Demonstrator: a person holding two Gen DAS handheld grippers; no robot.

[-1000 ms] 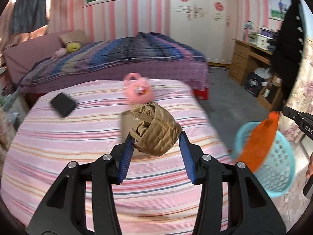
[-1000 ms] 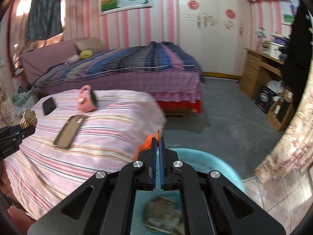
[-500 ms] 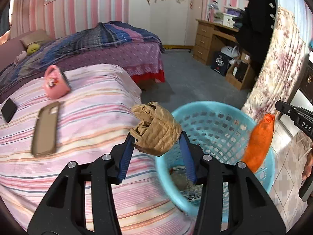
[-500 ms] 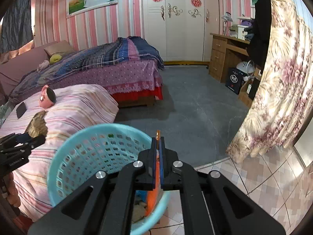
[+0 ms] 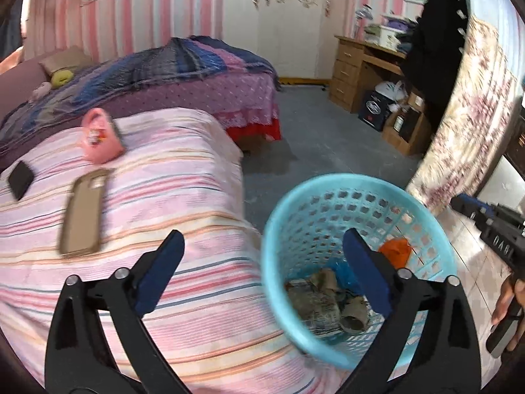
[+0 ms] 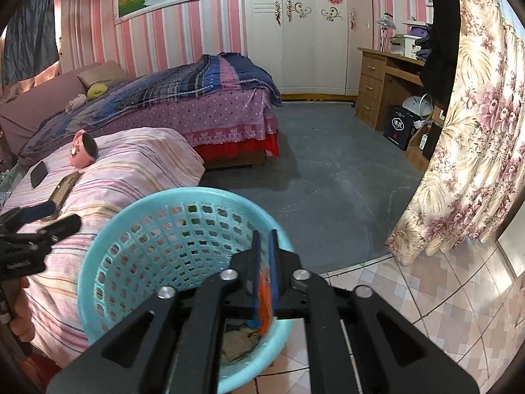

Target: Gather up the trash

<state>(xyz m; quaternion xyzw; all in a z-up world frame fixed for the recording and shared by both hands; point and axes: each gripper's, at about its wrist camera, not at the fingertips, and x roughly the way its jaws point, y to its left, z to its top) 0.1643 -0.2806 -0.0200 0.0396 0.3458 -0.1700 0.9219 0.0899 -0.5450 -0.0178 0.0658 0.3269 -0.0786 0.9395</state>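
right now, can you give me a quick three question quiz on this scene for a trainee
1. True or false: the left gripper grips a brown paper wad.
2. Which of these lies on the striped bed? A: a pink mug. B: a green bottle. C: a red book.
3. In what does the orange wrapper lie?

Key:
1. False. Its jaws have just been opening and stand wide with nothing between them.
2. A.
3. In the blue basket.
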